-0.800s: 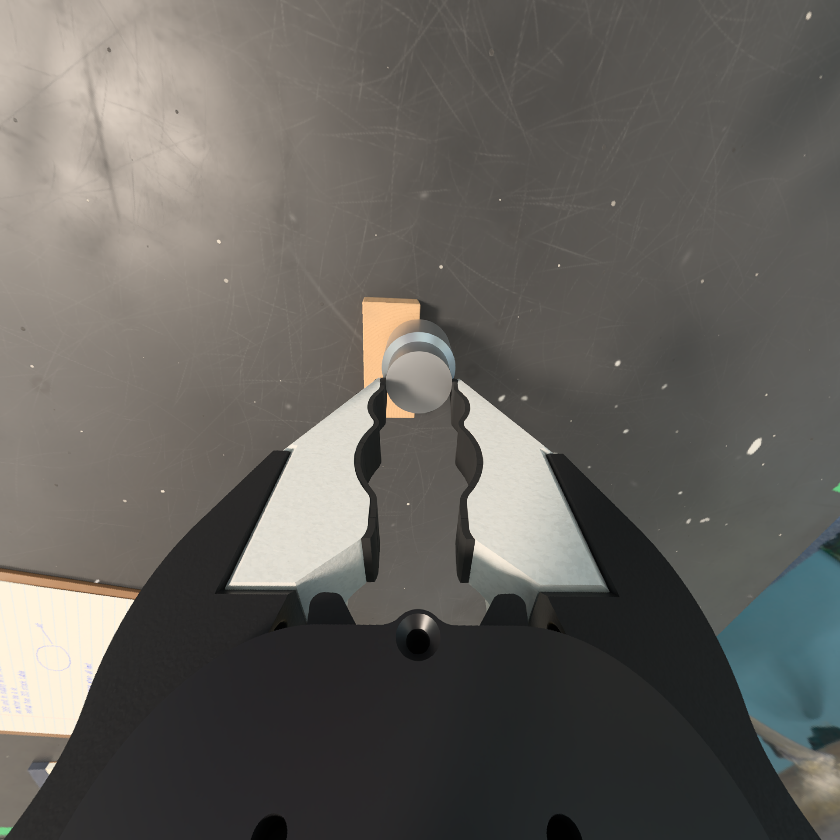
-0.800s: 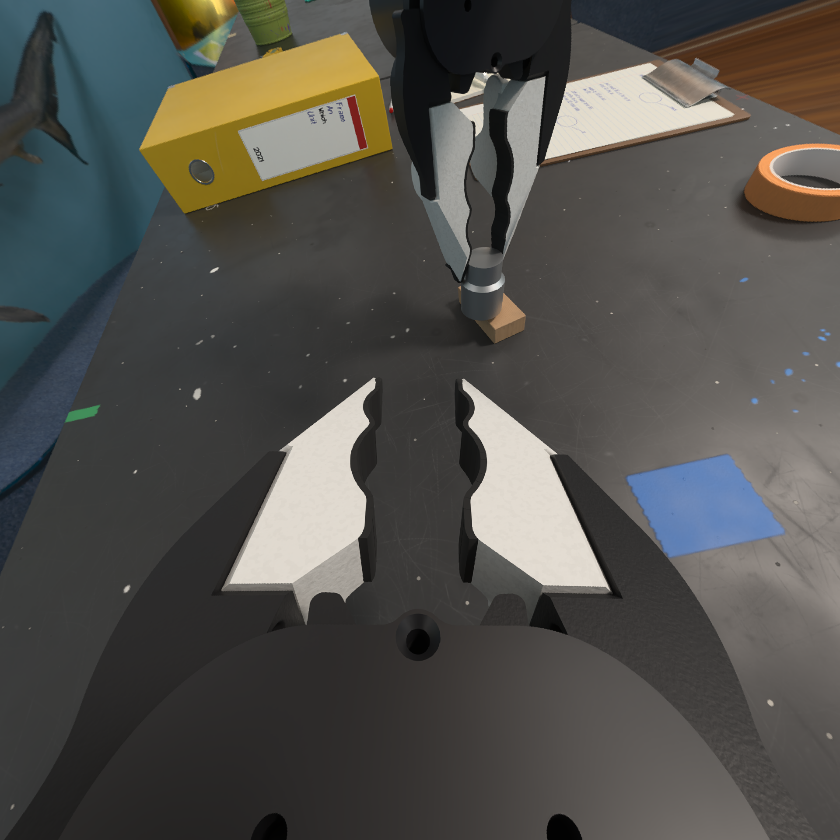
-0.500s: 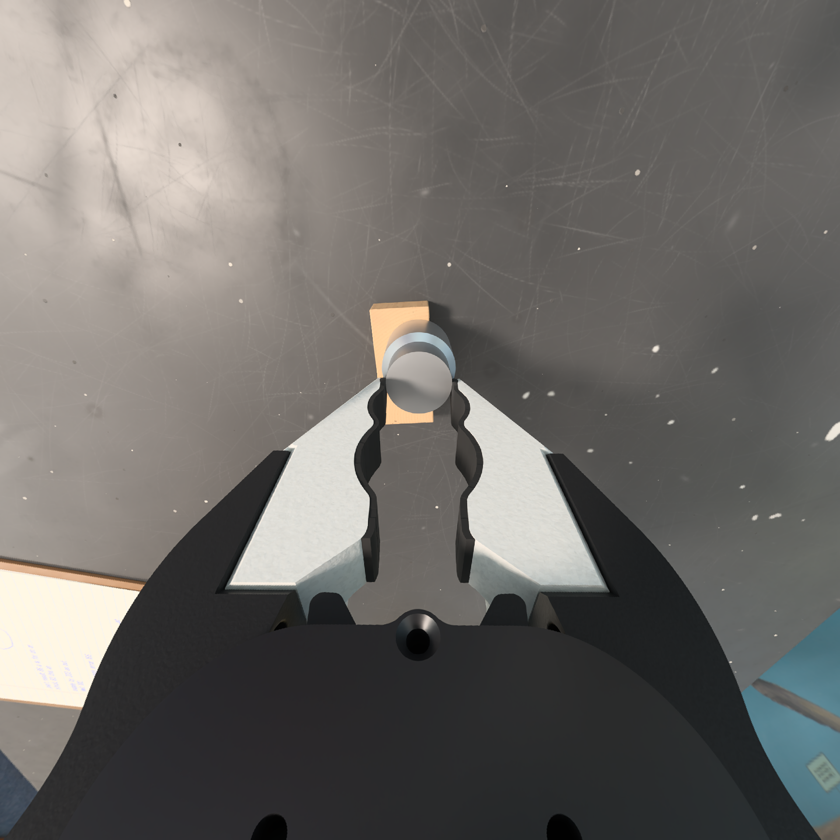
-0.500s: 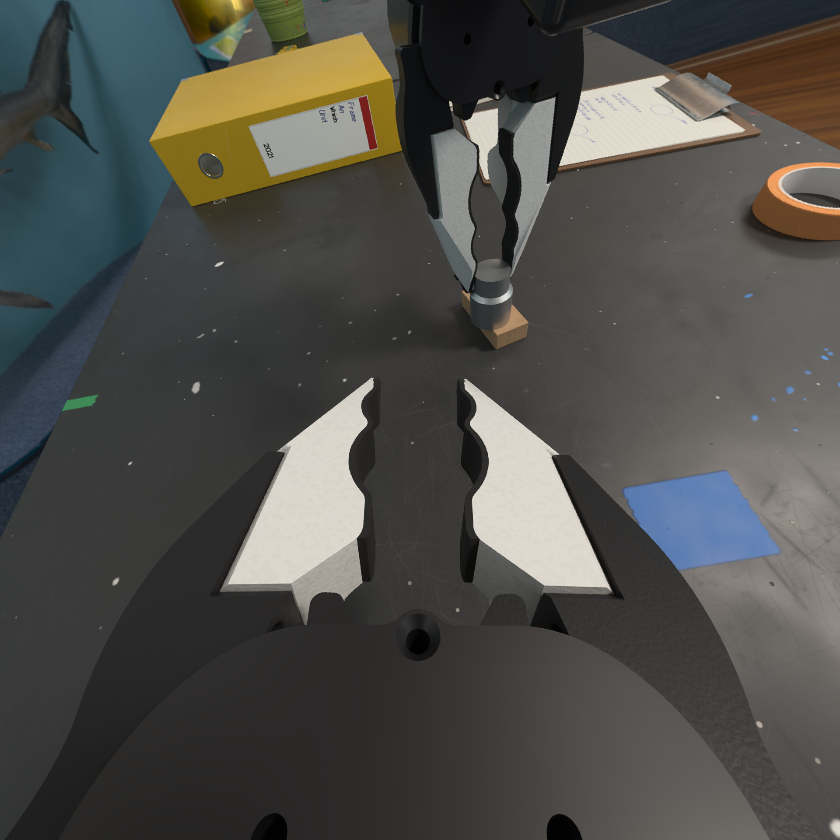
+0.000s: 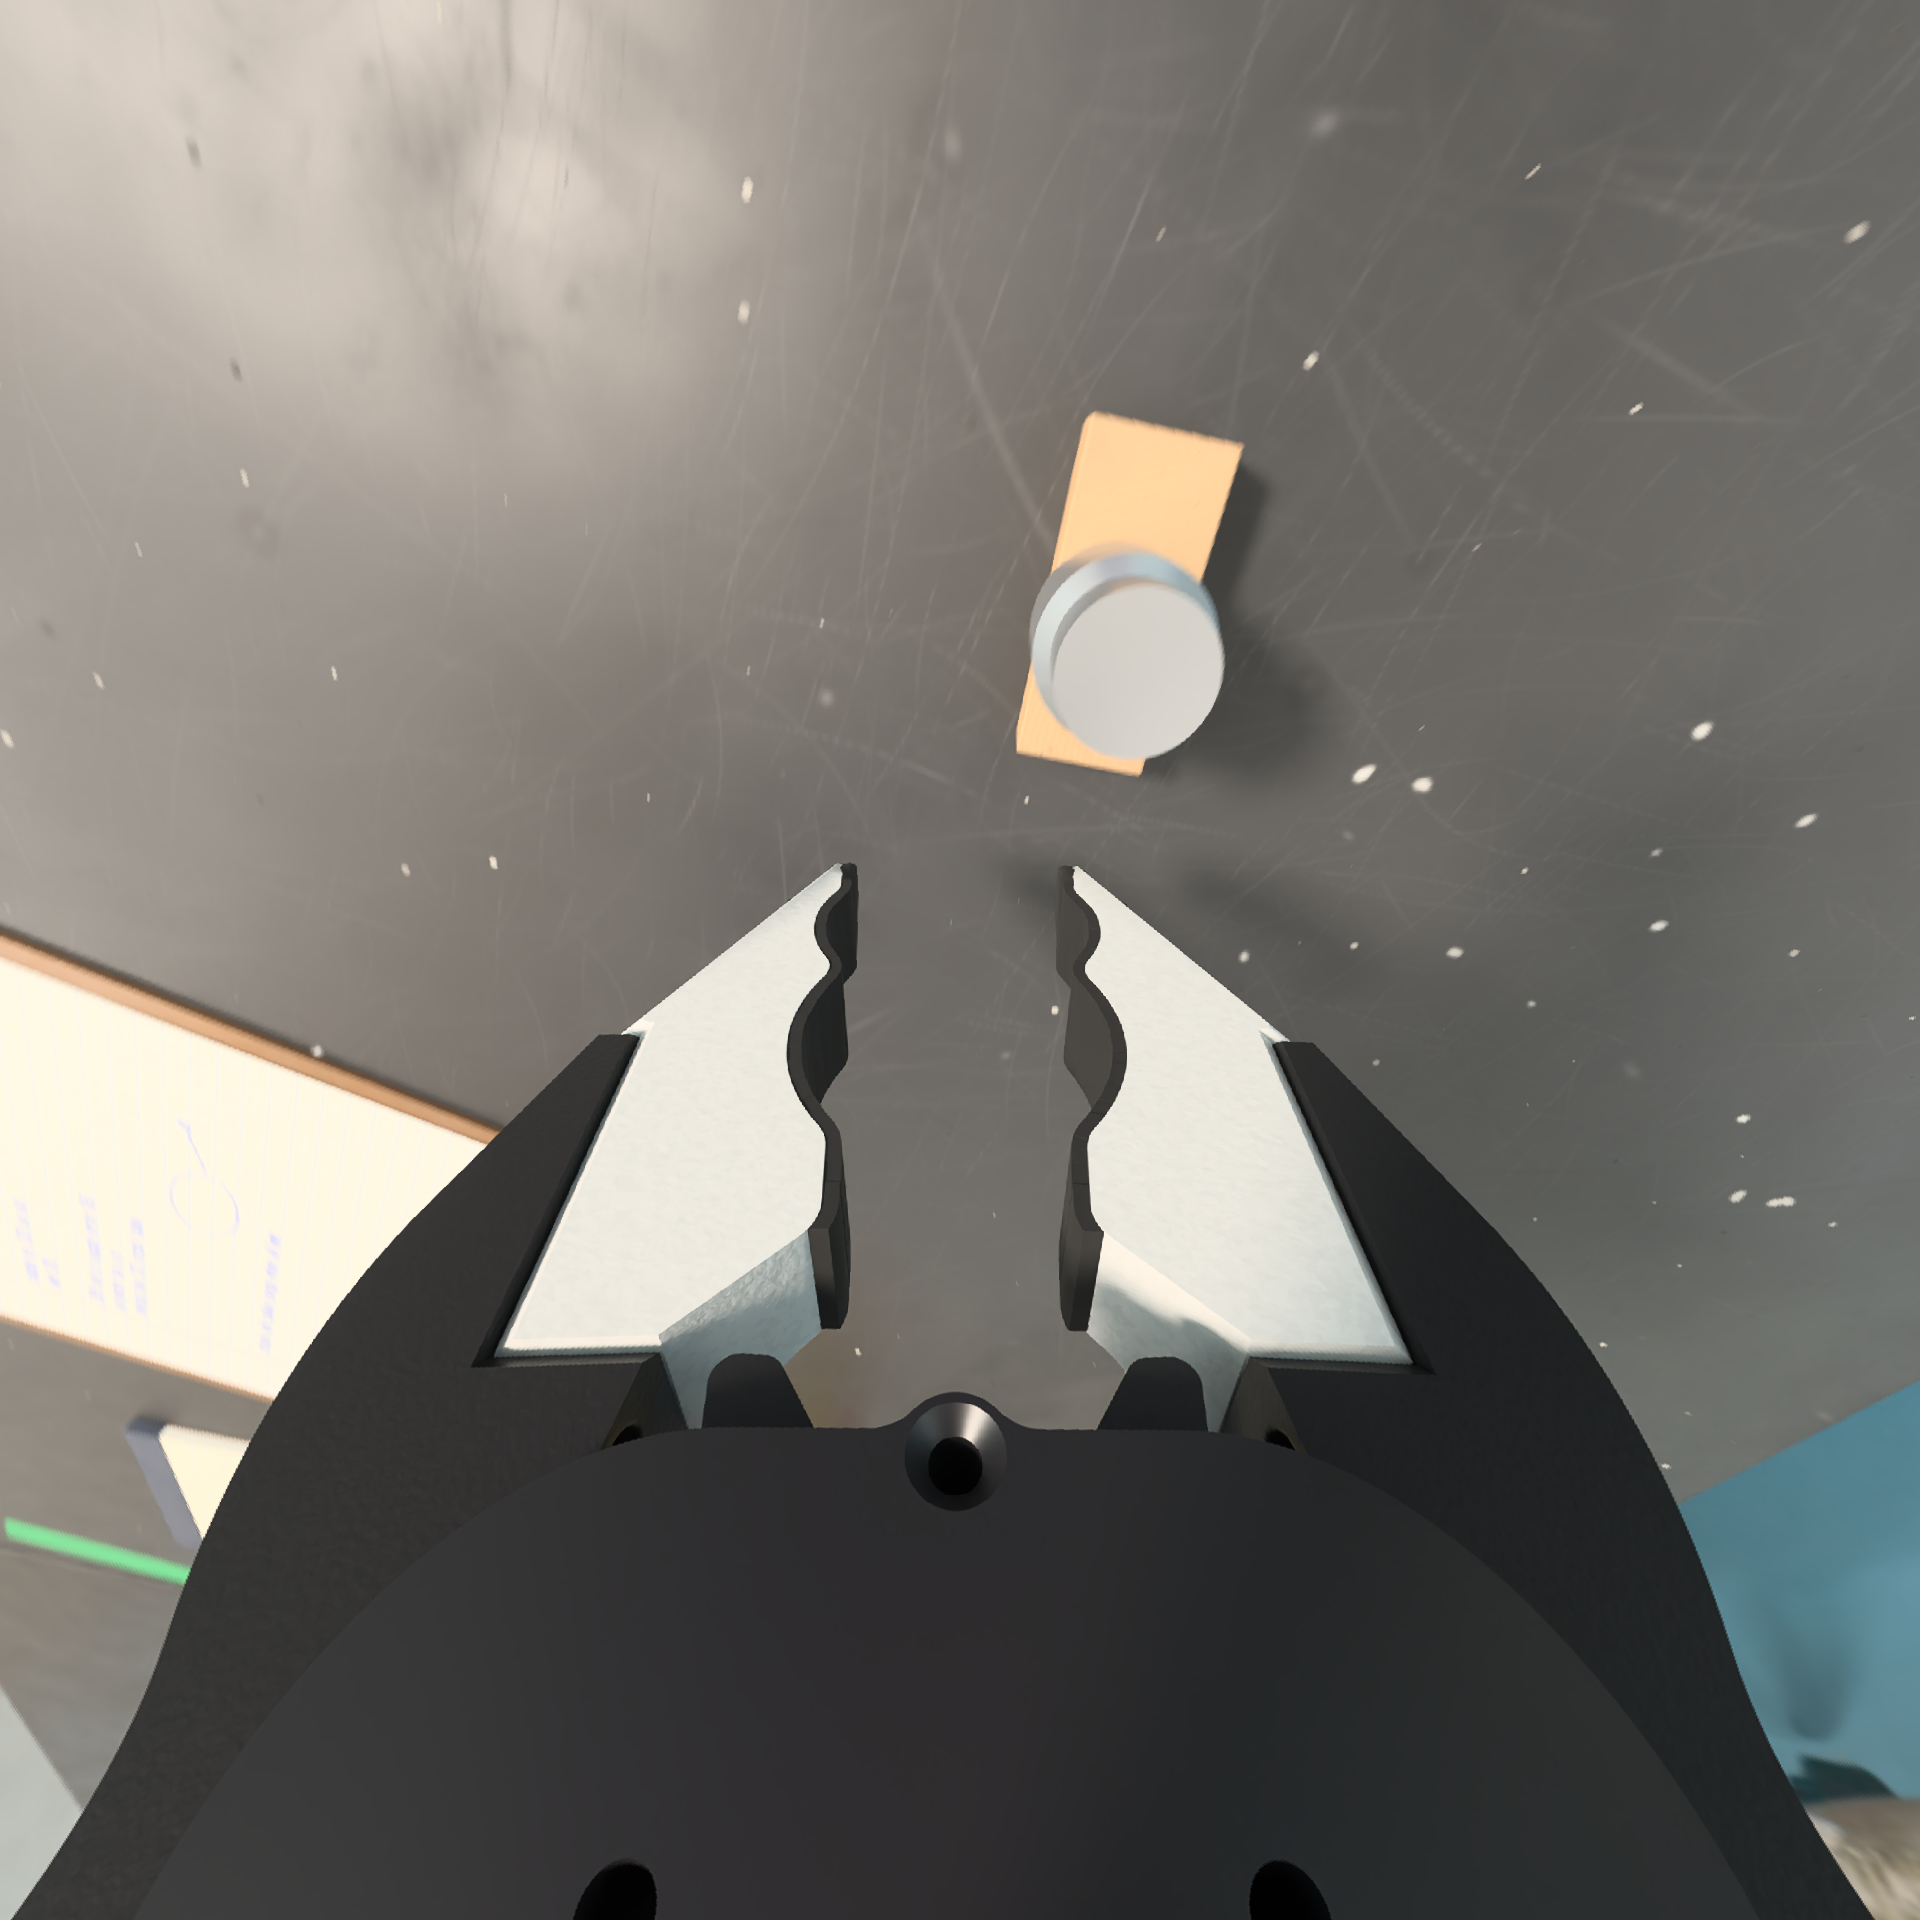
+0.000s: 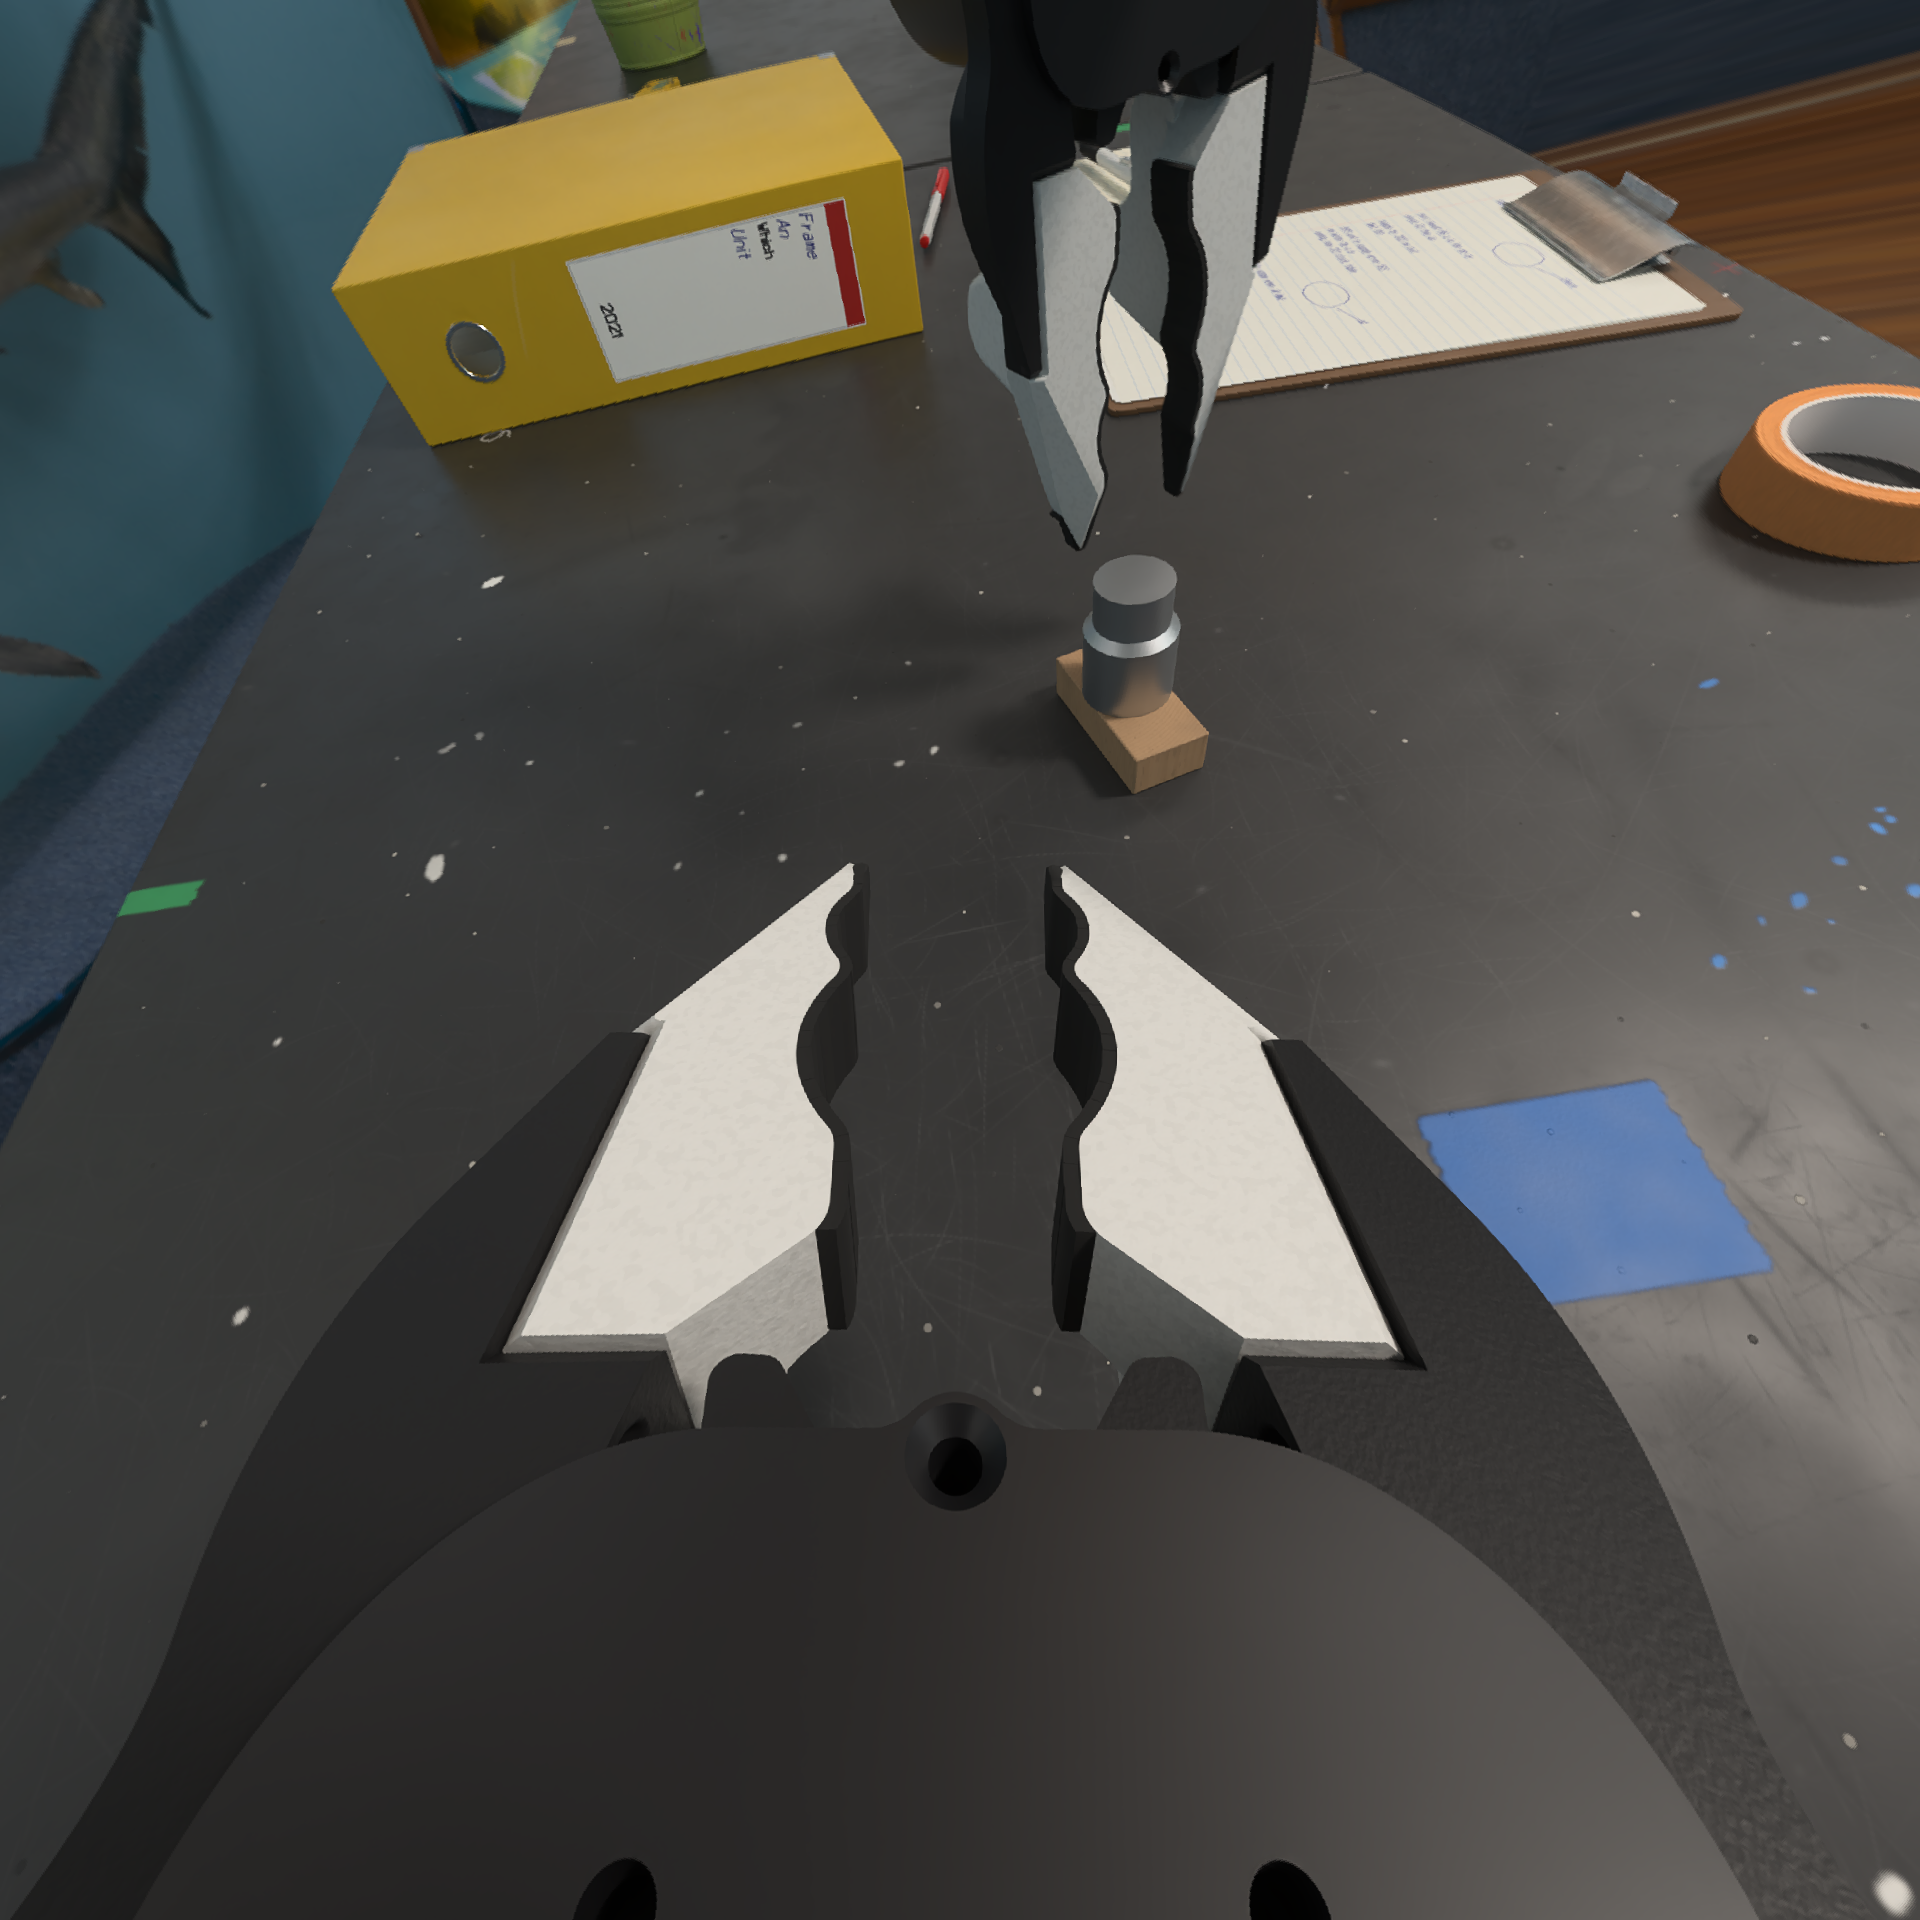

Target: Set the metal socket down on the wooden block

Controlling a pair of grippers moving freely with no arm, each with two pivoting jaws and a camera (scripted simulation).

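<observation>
Now my left gripper (image 5: 956,873) has let go and lifted away, its jaws apart and empty. That leaves the metal socket (image 6: 1130,639) upright on the wooden block (image 6: 1138,732), at centre frame on the scuffed dark worktop (image 6: 623,727), so the placing looks done. A smooth, stepped grey cylinder stands on pale matte wood. My right gripper (image 6: 956,873) hangs apart, idle.
</observation>
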